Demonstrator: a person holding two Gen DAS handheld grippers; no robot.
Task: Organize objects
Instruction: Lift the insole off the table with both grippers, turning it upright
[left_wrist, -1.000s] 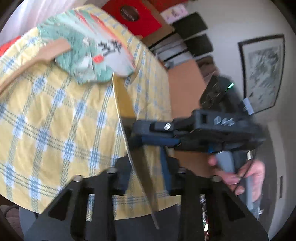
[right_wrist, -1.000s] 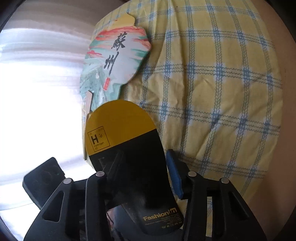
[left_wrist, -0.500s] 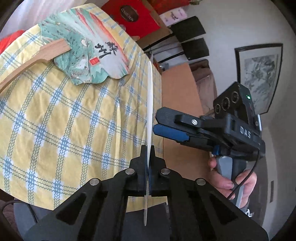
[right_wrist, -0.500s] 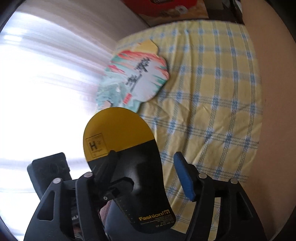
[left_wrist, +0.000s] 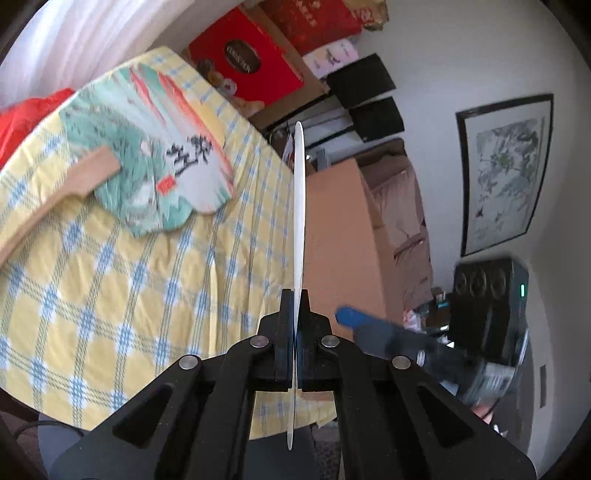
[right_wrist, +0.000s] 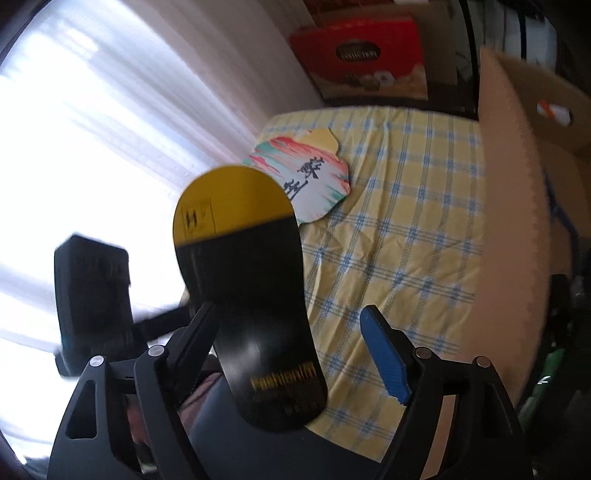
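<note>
A flat black-and-yellow card (right_wrist: 251, 295) hangs above the table, and my left gripper (left_wrist: 295, 295) is shut on it. In the left wrist view the card (left_wrist: 299, 221) shows edge-on as a thin white line. My right gripper (right_wrist: 288, 312) has its jaws opening; the card stands between them, and the blue pad (right_wrist: 384, 354) is well clear of it. From the left wrist view that blue pad (left_wrist: 349, 316) sits low at the right, blurred. A painted paper fan (left_wrist: 155, 155) with a wooden handle (left_wrist: 74, 184) lies on the yellow checked tablecloth (left_wrist: 110, 295).
A tall cardboard box (right_wrist: 509, 221) stands against the table's right side. A red gift box (left_wrist: 247, 70) and black boxes (left_wrist: 362, 81) are stacked behind the table. A red cloth (left_wrist: 26, 114) lies at the far left edge. A bright curtained window (right_wrist: 92, 129) fills the left.
My left gripper has shut on the card. My right gripper has let go of it, opened wider and drawn away to the right. Both hands have risen a little.
</note>
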